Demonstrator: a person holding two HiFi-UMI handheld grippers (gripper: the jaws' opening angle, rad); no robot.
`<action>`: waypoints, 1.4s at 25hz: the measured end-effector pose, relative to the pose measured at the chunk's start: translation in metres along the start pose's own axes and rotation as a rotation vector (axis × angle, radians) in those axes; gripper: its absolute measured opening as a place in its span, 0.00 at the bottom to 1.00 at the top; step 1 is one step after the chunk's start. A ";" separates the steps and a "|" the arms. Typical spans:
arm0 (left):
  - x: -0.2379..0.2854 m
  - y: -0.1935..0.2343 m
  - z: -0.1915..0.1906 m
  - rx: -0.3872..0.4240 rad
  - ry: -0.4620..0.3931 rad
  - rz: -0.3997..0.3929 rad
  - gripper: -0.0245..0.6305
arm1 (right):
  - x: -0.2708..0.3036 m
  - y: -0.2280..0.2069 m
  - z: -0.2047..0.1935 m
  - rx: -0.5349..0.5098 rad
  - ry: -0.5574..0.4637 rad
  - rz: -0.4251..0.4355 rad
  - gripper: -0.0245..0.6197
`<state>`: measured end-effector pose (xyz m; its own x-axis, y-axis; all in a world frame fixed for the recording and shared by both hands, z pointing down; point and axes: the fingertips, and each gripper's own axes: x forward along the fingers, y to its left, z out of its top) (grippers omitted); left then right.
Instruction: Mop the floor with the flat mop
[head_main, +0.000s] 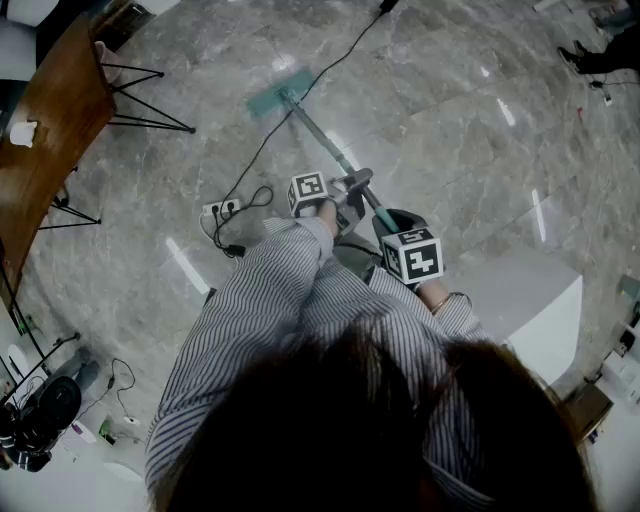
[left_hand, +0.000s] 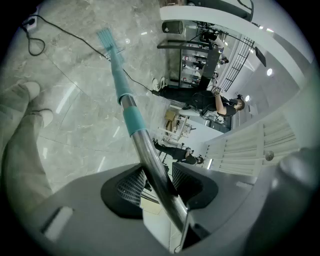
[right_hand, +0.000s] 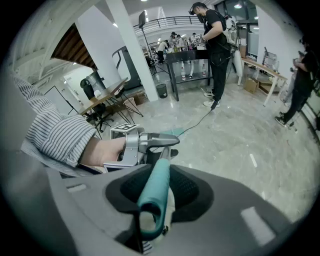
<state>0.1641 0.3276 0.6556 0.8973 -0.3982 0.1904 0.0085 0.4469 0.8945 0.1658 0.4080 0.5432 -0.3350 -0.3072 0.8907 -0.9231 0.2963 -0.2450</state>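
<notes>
1. Since a black cable (head_main: 345, 45) runs just beside the mop head (head_main: 275, 93), it could be snagged on a forward stroke and the power strip (head_main: 221, 209) dragged.
2. The steel shaft (left_hand: 145, 150) of the flat mop (head_main: 318, 133) is clamped in the left gripper (left_hand: 159, 186); the teal end grip (right_hand: 159, 172) is clamped in the right gripper (right_hand: 155, 195).
3. The long axis is slanted from the grippers down to the marble floor (head_main: 450, 120), with the head pointed forward, away from the person.

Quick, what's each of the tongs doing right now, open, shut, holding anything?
Left tongs: shut on the mop pole.
Right tongs: shut on the mop grip.
</notes>
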 end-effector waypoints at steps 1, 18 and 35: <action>0.000 0.000 0.000 0.000 0.001 0.001 0.28 | 0.000 0.000 0.001 -0.001 0.000 -0.001 0.21; 0.032 -0.014 0.008 0.021 -0.033 -0.018 0.30 | -0.004 -0.034 0.019 -0.036 -0.007 0.003 0.21; 0.053 -0.057 0.139 0.021 -0.018 -0.020 0.30 | 0.068 -0.045 0.138 -0.068 0.061 0.000 0.21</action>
<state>0.1495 0.1695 0.6711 0.8891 -0.4211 0.1793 0.0168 0.4215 0.9067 0.1583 0.2487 0.5618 -0.3214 -0.2520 0.9128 -0.9073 0.3581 -0.2206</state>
